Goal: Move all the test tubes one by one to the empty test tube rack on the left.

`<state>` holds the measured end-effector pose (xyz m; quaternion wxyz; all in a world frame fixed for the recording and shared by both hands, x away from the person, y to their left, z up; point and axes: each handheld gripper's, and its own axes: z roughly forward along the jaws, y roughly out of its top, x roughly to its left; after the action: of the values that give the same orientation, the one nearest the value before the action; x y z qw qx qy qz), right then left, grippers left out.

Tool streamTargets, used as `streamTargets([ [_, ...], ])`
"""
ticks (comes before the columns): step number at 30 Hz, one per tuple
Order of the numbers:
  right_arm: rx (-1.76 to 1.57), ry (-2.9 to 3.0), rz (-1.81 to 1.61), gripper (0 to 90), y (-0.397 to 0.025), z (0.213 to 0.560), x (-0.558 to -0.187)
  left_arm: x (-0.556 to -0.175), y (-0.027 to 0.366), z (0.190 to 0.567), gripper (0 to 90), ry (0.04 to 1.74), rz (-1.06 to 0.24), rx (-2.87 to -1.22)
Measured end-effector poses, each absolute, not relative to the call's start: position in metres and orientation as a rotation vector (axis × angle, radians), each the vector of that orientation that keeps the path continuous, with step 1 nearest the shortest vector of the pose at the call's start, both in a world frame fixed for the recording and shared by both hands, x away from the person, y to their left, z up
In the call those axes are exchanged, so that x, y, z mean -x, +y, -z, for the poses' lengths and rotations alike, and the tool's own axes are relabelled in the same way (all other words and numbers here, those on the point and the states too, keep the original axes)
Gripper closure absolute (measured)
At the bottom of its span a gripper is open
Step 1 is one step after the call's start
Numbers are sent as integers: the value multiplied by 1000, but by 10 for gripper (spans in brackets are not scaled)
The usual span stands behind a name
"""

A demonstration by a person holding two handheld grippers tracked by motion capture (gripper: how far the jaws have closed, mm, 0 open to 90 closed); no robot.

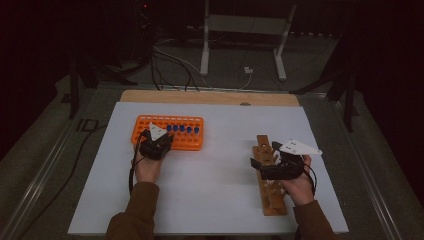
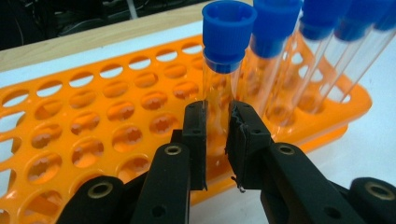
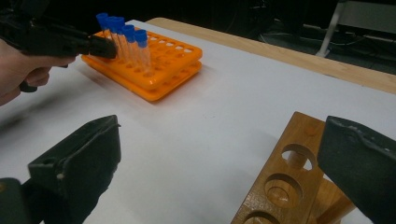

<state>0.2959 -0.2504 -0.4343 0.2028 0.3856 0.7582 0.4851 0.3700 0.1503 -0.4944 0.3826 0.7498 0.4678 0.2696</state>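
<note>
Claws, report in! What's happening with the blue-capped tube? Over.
Left claw shut on end tube, tube upright in orange rack. Right claw open, empty, over wooden rack. Neighbour tubes close beside; nothing else blocking.

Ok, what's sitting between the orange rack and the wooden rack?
Nothing: in the high view only bare white table surface separates the orange rack from the wooden rack.
</note>
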Motion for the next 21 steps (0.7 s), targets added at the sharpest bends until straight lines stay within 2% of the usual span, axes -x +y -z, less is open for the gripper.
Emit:
streamTargets([
  [13, -1074, 2115, -1356, 4, -251, 434, -296, -370, 152, 494, 758, 1241, -656, -1875],
  [16, -1078, 2113, -1356, 3, -252, 434, -296, -367, 152, 492, 693, 1241, -651, -1856],
  [21, -1078, 2103, -1362, 3, -254, 434, -296, -359, 156, 481, 527, 1224, -645, -1812],
])
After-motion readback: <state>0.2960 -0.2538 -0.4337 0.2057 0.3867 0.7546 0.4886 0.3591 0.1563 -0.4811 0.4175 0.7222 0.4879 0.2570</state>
